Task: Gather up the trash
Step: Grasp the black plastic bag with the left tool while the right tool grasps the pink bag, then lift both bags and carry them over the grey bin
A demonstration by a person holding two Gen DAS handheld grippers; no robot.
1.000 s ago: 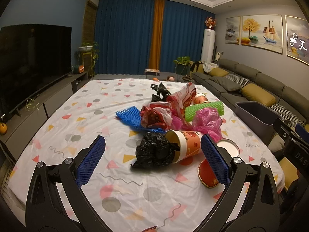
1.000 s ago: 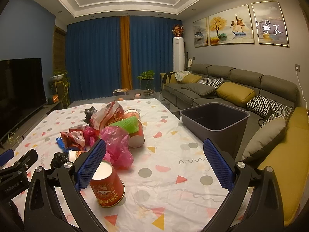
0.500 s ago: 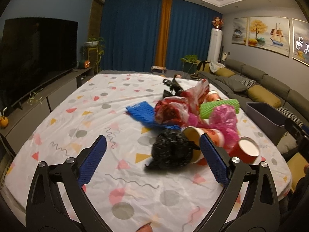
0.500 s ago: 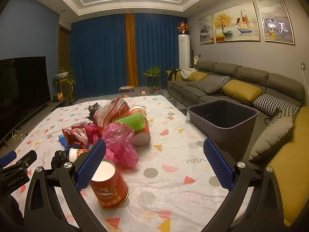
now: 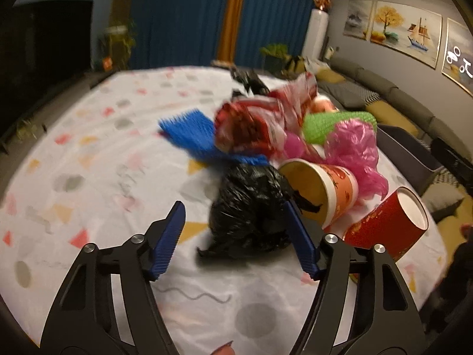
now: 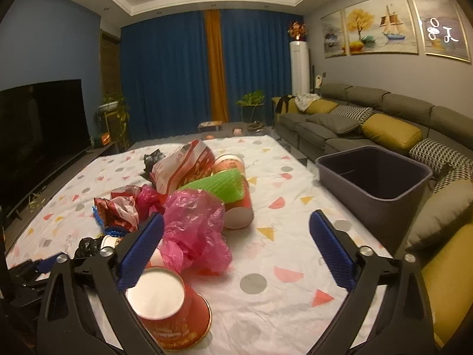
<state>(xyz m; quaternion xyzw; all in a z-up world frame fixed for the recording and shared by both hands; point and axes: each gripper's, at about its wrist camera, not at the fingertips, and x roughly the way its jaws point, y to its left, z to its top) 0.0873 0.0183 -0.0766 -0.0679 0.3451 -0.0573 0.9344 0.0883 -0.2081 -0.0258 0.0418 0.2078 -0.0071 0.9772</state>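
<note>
Left gripper [image 5: 236,230] is closing its jaws around the crumpled black bag [image 5: 251,210], which sits between the blue pads; the right pad looks to be at the bag's side, the left pad is apart from it with cloth showing between, so the grasp is not yet made; right gripper [image 6: 236,248] has its jaws wide and only starting to narrow, with nothing gripped, a pink plastic bag [image 6: 195,227] lying just ahead of its left finger and a tipped red paper cup [image 6: 171,310] below that finger.

Trash lies heaped along the middle of the table [image 6: 283,236], toward its right edge: a red-and-white snack wrapper [image 6: 183,165], green foam netting [image 6: 218,189], blue netting [image 5: 192,136], an orange cup [image 5: 328,192] on its side touching the black bag; the grey bin [image 6: 375,177] stands off the table's right edge, empty as far as can be seen.

Judged step: first pick, the bag being seized; next the pads must finish closing on the soft plastic without catching the cloth or nudging the orange cup, then lift and carry across to the bin.
</note>
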